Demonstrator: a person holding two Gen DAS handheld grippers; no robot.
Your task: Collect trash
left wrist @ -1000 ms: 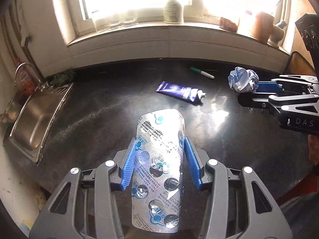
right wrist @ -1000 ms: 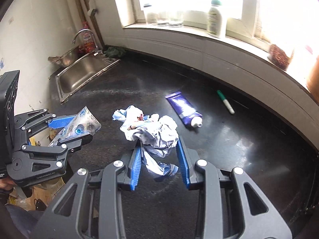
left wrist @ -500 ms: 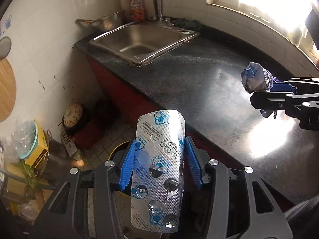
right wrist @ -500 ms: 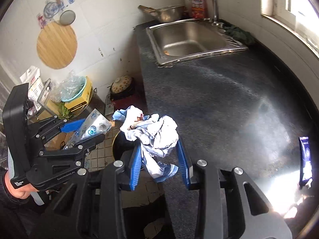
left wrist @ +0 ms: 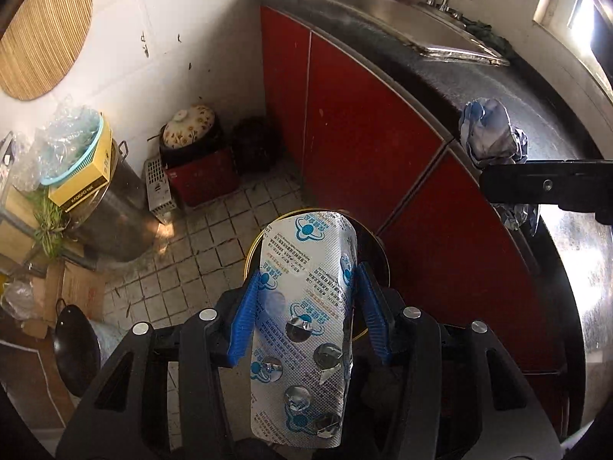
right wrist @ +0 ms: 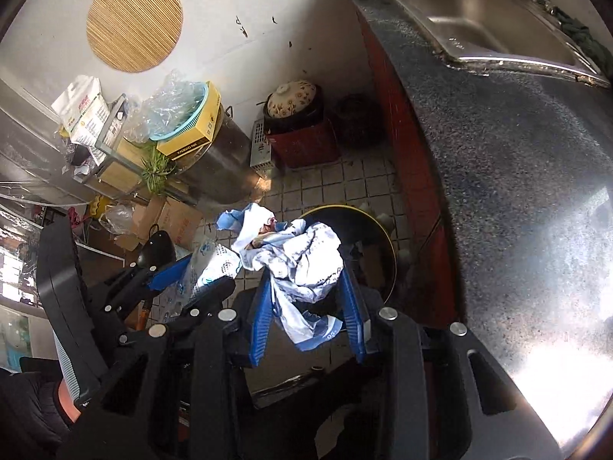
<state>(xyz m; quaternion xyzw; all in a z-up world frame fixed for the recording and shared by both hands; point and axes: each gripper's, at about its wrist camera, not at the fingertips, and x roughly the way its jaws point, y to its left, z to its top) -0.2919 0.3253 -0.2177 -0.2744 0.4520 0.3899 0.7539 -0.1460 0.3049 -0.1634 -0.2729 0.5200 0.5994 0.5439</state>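
**Two loaded claws above the floor bin**

Left claw [left wrist: 306, 310]: its blue pads [left wrist: 245, 318] sit at either side of a silver blister pack [left wrist: 302, 329], which stands lengthwise between them and curls at its far end. The pack is bowed between the pads, so the claw holds it at a middling width. Several of the pack's foil cells are torn open. Just beyond and below this claw lies the round bin [left wrist: 367, 245], dark inside with a yellow rim, standing on the tiled floor [left wrist: 214, 237] against the red cabinet [left wrist: 364, 122].

Right claw [right wrist: 306, 306]: narrow, its pads [right wrist: 260, 318] clamped on a crumpled blue-and-white wrapper [right wrist: 295, 257] that bulges above the fingertips and trails a loose flap between them. The bin [right wrist: 367, 226] lies directly past this claw too. The left claw with its pack appears close on the left of the right claw.

Surroundings: to the right of both claws runs the dark tabletop [right wrist: 517, 191] with a steel sink [right wrist: 479, 11] at its far end. Ahead and to the left stand a lidded clay pot [right wrist: 291, 103] on a red box and a steel drum [right wrist: 226, 165].
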